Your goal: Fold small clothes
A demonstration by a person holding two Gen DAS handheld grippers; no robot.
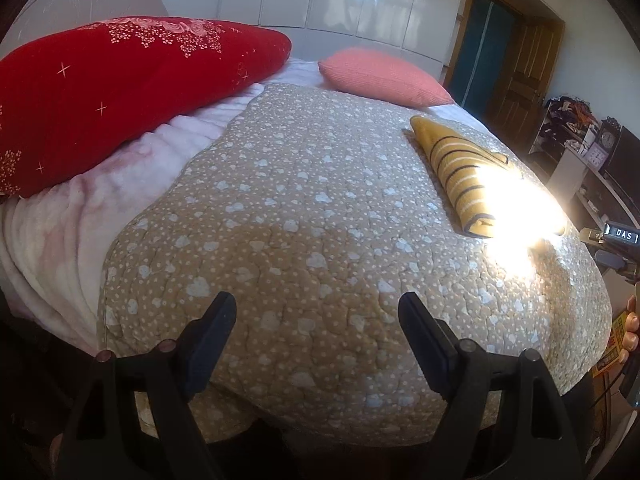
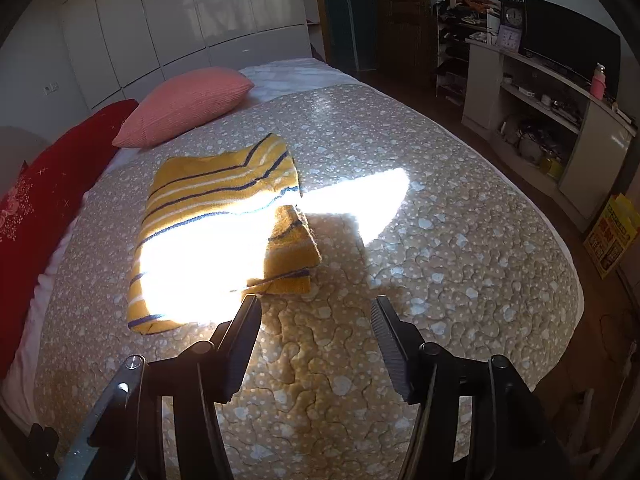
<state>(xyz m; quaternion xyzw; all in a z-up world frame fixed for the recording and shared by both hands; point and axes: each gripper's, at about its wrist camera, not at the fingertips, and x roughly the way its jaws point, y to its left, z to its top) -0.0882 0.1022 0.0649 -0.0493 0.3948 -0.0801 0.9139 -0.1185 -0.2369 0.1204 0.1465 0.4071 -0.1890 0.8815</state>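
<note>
A folded yellow sweater with navy and white stripes (image 2: 216,200) lies flat on the tan quilt (image 2: 400,152), partly washed out by a patch of sunlight. It also shows in the left wrist view (image 1: 456,168) at the right of the bed. My right gripper (image 2: 316,308) is open and empty, just in front of the sweater's near edge, its left fingertip close to the hem. My left gripper (image 1: 316,306) is open and empty above the quilt (image 1: 304,208), well away from the sweater. Part of the right gripper body shows at the right edge of the left wrist view.
A red pillow (image 1: 120,92) and a pink pillow (image 1: 384,76) lie at the head of the bed. A white blanket (image 1: 80,216) lies along the left side. Shelving with a television (image 2: 568,40) and a wooden door (image 1: 520,72) stand past the bed's right side.
</note>
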